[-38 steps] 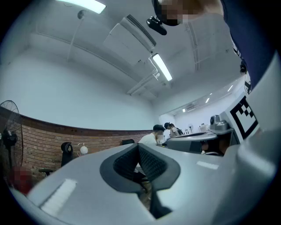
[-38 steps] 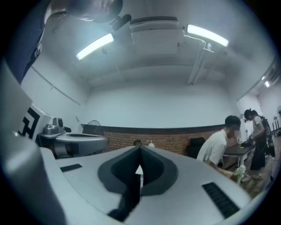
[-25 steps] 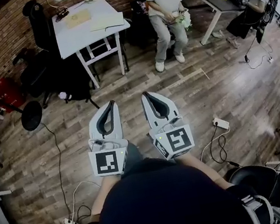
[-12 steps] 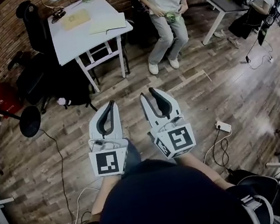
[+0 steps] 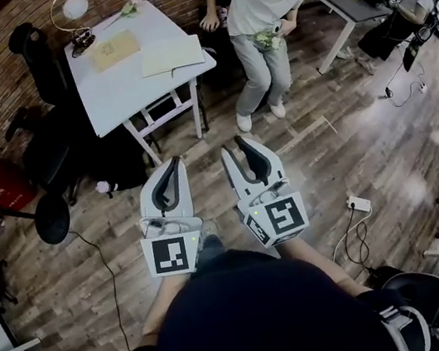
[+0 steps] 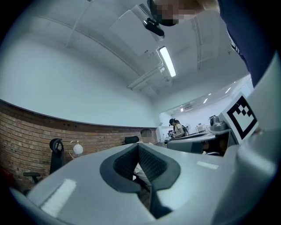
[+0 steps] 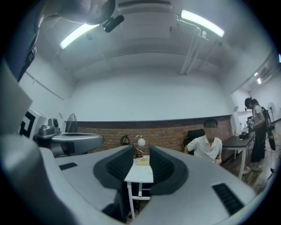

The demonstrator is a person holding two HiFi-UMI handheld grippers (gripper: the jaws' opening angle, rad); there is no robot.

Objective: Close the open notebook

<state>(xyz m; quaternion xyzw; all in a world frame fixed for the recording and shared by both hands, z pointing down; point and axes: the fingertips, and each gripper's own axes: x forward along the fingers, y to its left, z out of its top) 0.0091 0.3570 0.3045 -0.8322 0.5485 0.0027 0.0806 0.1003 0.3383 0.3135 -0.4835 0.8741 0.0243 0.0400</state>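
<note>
The open notebook (image 5: pixel 171 55) lies with pale pages up on the white table (image 5: pixel 123 82), far ahead of both grippers. My left gripper (image 5: pixel 175 164) is held level over the wooden floor, its jaws shut and empty; in the left gripper view (image 6: pixel 138 147) the pads meet. Beside it my right gripper (image 5: pixel 235 149) is open. Its jaws have just been opening, with nothing between them. In the right gripper view (image 7: pixel 141 153) the table (image 7: pixel 139 172) shows through the gap.
A brown envelope (image 5: pixel 114 49), a globe lamp (image 5: pixel 72 7) and a flower (image 5: pixel 127 10) share the table. A person in white (image 5: pixel 257 4) is beside it, a black chair (image 5: pixel 41 67) to its left. A power strip (image 5: pixel 358 205) and cables lie on the floor.
The right gripper's jaws went from shut to open. Both grippers and the view advanced toward the table, which now sits lower and larger in the head view. The person in white shifted.
</note>
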